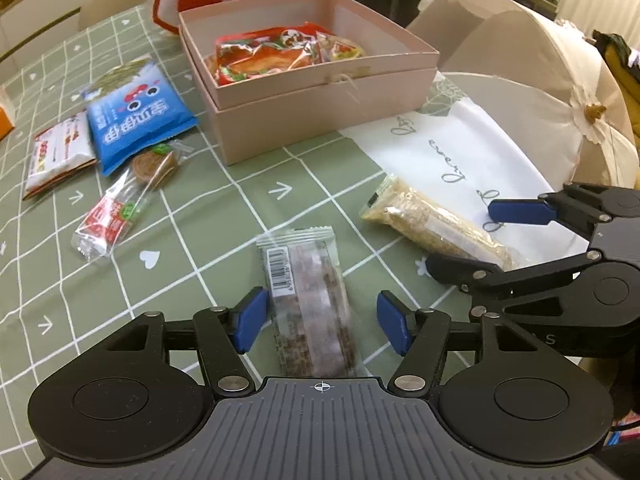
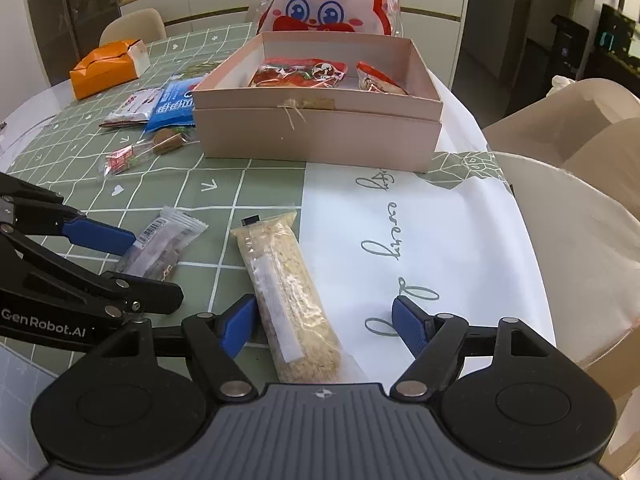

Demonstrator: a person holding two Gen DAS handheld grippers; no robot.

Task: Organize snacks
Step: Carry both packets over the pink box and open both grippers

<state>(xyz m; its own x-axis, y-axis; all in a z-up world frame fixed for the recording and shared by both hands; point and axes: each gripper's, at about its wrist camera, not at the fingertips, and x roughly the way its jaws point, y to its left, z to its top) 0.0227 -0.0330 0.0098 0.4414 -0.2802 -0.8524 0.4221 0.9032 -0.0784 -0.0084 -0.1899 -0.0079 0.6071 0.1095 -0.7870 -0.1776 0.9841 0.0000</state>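
Note:
A brown snack bar (image 1: 308, 300) in a clear wrapper lies on the green checked tablecloth between the jaws of my left gripper (image 1: 322, 322), which stands open with neither blue pad pressing on it. To its right a pale oat bar (image 2: 288, 292) lies half on the cloth's white part, inside my open right gripper (image 2: 324, 328); the left pad is close to its edge. Each gripper shows in the other's view: the right gripper (image 1: 484, 240) and the left gripper (image 2: 140, 264). Behind stands an open pink box (image 1: 320, 120) (image 2: 320, 136) holding red snack packets (image 1: 280, 56).
Left of the box lie a blue packet (image 1: 136, 120), a white packet (image 1: 60, 152), a round brown wafer (image 1: 156, 164) and a red-and-white stick pack (image 1: 108, 228). A cartoon-faced bag (image 2: 328, 4) stands behind the box, an orange carton (image 2: 104, 68) at far left. Beige chairs (image 1: 520, 60) crowd the table's right edge.

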